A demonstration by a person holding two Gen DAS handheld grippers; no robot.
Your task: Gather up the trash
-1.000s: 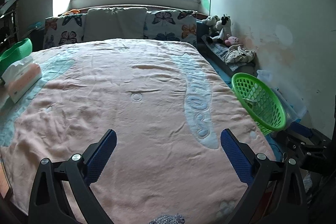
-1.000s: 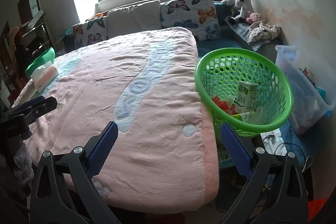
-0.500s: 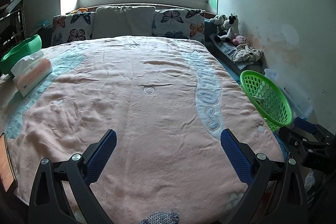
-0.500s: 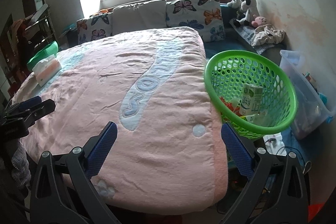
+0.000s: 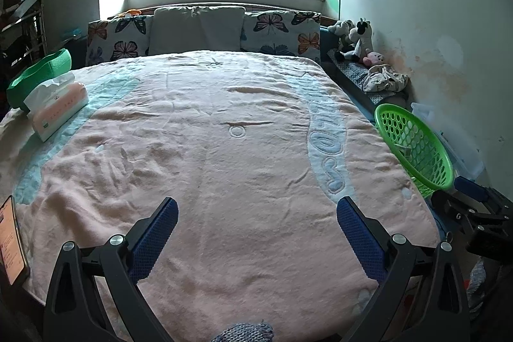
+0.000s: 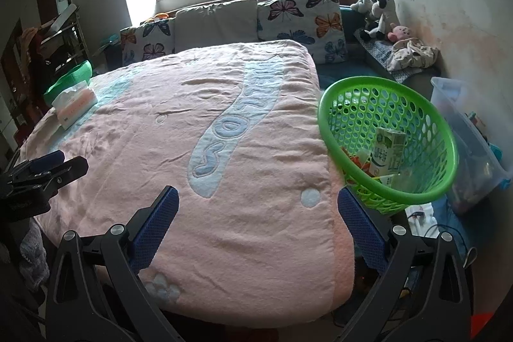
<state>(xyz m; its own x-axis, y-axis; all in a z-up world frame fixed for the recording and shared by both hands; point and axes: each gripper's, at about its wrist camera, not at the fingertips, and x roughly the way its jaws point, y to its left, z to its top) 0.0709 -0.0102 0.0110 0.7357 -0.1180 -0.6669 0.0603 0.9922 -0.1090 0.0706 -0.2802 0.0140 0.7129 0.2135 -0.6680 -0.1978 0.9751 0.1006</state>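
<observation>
**Both claws empty; the basket lies to the right**

The right gripper (image 6: pixel 256 213) is held with its blue-padded jaws spread wide and nothing between them, poised over the near corner of the pink fleece blanket (image 6: pixel 224 181). Just beside its right finger, off the bed's edge, the round green perforated plastic basket (image 6: pixel 388 146) is seen, tilted toward the camera. A white-and-green milk carton (image 6: pixel 386 154) stands upright inside it, with red scraps beside it. The left gripper (image 5: pixel 256 223) is likewise spread and empty, and sits well apart from the basket (image 5: pixel 413 146). No loose trash is seen on the blanket; the collecting is judged nearly finished. The right gripper is the nearer one.
</observation>
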